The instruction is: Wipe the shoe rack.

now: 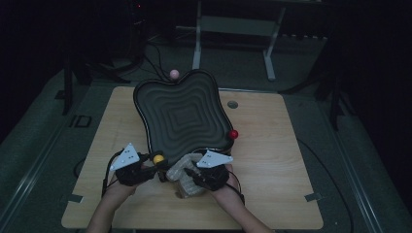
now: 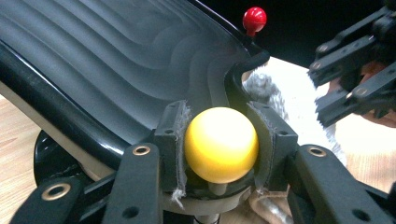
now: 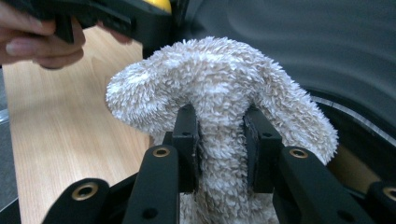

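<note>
Near the worktop's front edge, the left gripper's fingers are clamping the tray's yellow knob; the right gripper's fingers are squeezing a cloth.

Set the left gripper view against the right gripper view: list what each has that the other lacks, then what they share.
Left gripper view alone: the left gripper clamped on the yellow ball, and a red knob on the tray's far rim.

Right gripper view alone: the right gripper pinching the fluffy white towel in a raised fold.

Shared: the ridged black tray, the wooden table and that towel, seen beyond the ball.
</note>
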{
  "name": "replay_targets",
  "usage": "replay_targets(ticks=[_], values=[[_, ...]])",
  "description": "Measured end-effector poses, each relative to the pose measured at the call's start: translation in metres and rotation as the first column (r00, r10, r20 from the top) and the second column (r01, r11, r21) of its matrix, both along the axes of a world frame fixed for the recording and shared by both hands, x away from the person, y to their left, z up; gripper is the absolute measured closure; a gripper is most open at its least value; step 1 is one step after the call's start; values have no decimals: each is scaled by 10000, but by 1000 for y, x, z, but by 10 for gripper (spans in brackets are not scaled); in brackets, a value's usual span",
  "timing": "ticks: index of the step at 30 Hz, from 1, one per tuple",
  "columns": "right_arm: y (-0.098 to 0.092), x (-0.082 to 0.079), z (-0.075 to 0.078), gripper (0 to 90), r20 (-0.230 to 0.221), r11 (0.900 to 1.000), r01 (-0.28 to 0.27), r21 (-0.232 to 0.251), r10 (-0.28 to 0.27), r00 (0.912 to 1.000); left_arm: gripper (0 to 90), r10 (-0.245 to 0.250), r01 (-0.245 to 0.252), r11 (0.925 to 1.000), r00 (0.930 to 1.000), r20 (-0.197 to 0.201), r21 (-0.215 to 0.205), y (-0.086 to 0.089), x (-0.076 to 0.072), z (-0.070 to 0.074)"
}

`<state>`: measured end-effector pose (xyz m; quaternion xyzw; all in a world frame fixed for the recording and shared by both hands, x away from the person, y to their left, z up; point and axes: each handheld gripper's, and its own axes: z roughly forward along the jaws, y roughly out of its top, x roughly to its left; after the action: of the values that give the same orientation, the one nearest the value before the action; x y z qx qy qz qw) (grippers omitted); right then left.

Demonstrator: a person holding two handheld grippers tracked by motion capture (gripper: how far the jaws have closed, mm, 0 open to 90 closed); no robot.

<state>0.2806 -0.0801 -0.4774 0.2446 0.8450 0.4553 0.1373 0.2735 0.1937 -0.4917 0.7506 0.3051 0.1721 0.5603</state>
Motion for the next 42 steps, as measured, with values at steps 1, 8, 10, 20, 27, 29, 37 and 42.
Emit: replay_targets(ticks=[1,8,10,20,27,29,37,42], values=[[1,0,1,699,43,10000,33,-12,-33,10000,596,0,0,10000,10000,0,0,0,0,0],[6,1,-9,719,-20,9998,95,-199,-95,10000,596,-6,6,10000,10000,-29,-9,0,0,0],[6,-1,-7,722,-151,9996,71,-283,-75,9999,595,21,-21,10000,10000,-23,6,0,0,0],[16,-11,-16,719,-365,9990,-288,-356,275,9990,596,44,-44,10000,10000,-25,-11,0,-1,0],[28,-20,-8,718,104,9972,-697,-259,700,9975,596,41,-41,10000,10000,-49,29,-1,-1,1],[31,-18,-15,719,-79,9962,-796,-343,794,9968,596,64,-64,10000,10000,-33,26,-1,-1,0],[46,-25,-10,714,-135,9916,-1255,-301,1251,9920,596,35,-35,10000,10000,-50,-11,0,-1,0],[53,-19,-25,717,-512,9891,-1346,-593,1317,9900,596,13,-13,10000,10000,-47,-20,0,-1,0]])
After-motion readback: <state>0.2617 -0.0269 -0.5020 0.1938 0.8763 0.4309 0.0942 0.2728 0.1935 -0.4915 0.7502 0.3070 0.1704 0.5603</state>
